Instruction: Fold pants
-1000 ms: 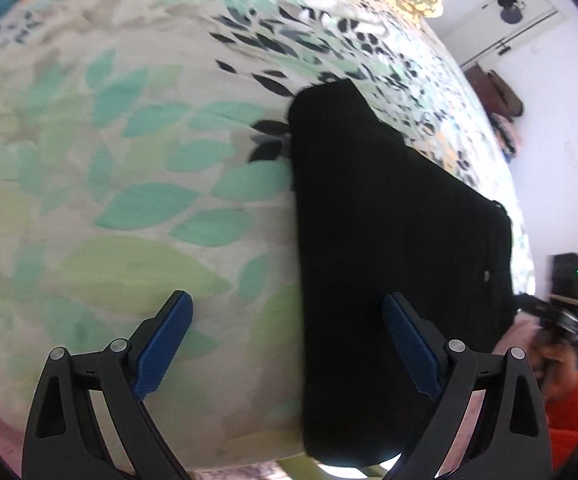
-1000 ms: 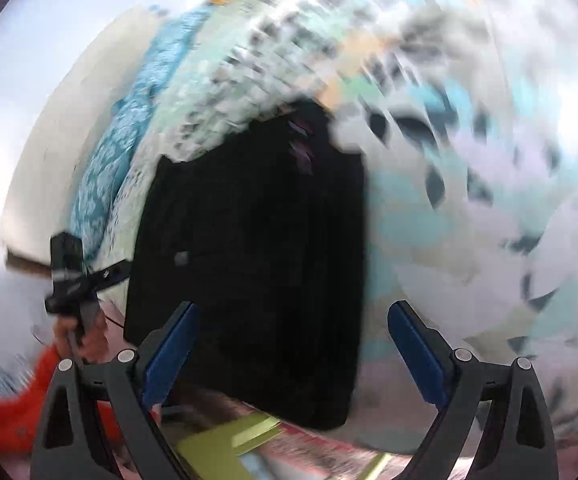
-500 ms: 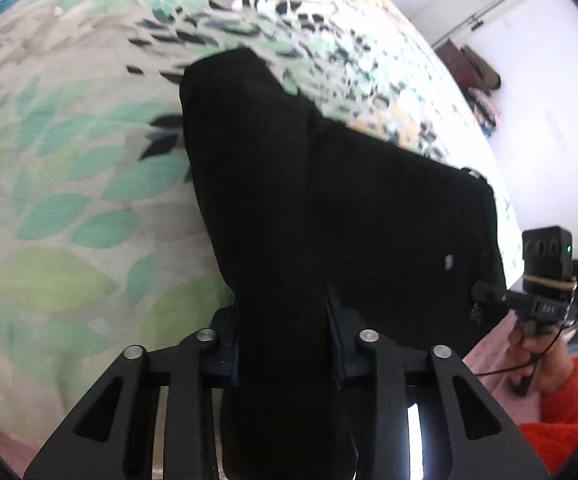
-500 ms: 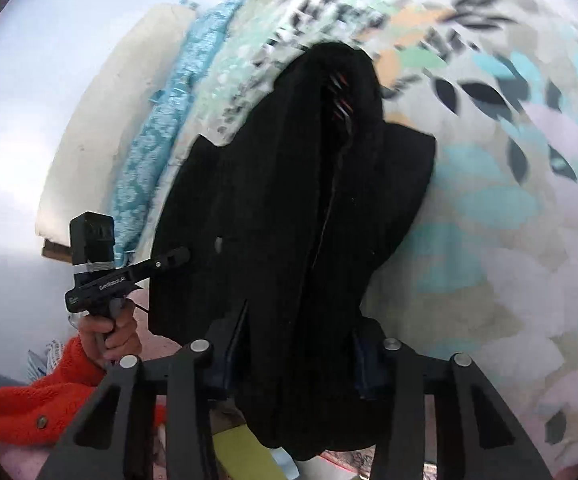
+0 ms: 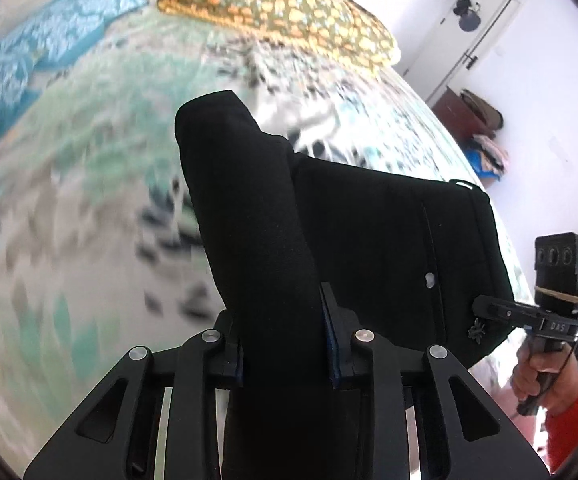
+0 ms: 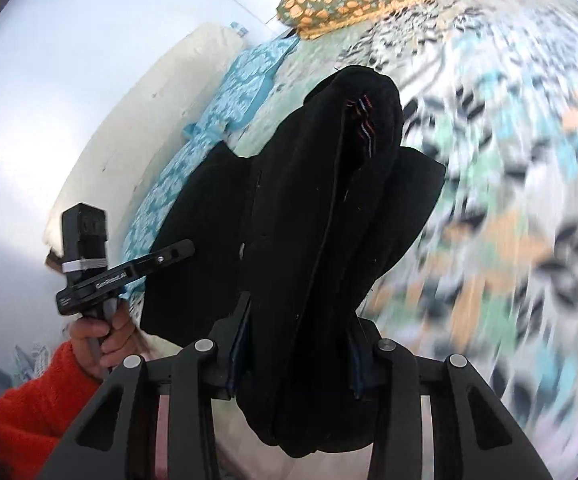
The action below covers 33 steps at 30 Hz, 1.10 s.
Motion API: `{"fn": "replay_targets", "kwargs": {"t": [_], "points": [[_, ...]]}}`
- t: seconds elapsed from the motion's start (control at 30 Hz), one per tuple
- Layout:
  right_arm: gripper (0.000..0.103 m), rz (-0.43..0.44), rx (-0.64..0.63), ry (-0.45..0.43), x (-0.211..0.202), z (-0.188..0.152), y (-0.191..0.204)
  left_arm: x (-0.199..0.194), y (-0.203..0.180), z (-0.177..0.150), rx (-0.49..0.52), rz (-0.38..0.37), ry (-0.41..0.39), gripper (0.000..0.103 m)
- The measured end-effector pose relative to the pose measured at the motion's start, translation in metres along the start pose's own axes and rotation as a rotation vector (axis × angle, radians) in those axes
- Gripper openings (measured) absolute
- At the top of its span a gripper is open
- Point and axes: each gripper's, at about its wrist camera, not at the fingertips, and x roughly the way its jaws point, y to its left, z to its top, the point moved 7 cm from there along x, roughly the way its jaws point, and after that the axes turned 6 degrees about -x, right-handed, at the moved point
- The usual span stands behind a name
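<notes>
Black pants (image 5: 369, 232) lie on a bed with a leaf-print cover (image 5: 69, 220). My left gripper (image 5: 285, 344) is shut on a thick fold of the pants at one near corner, and the cloth rises from the bed in a bulging ridge. In the right wrist view my right gripper (image 6: 295, 356) is shut on the other near corner of the pants (image 6: 329, 208), which hang bunched between its pads. Each view shows the other gripper held in a hand with an orange sleeve (image 5: 569, 412), off to the side.
An orange-patterned pillow (image 5: 281, 12) lies at the bed's far end, a blue patterned cloth (image 5: 29, 52) along its far-left side. A white wall and door (image 5: 469, 28) stand beyond the bed, with a dark cabinet (image 5: 465, 120) and clothes near it.
Both grippers were open over the flat pants; they closed on the near edge and lifted it up and away from me, so the cloth now bulges off the bed.
</notes>
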Motion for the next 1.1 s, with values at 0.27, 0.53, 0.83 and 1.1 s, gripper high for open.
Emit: {"fn": "replay_targets", "kwargs": {"t": [0.27, 0.53, 0.83, 1.1], "points": [[0.056, -0.297, 0.097, 0.060, 0.051, 0.023, -0.084, 0.099, 0.035, 0.026, 0.035, 0.301, 0.029, 0.049], [0.103, -0.679, 0.123, -0.100, -0.014, -0.060, -0.080, 0.032, 0.064, -0.063, 0.040, 0.461, -0.139, 0.102], [0.103, -0.848, -0.127, -0.009, 0.007, -0.137, 0.038, -0.013, 0.042, -0.150, 0.030, 0.472, -0.050, 0.102], [0.103, -0.979, -0.303, -0.019, -0.005, -0.131, 0.093, -0.069, 0.012, -0.139, 0.134, 0.576, -0.243, 0.102]]}}
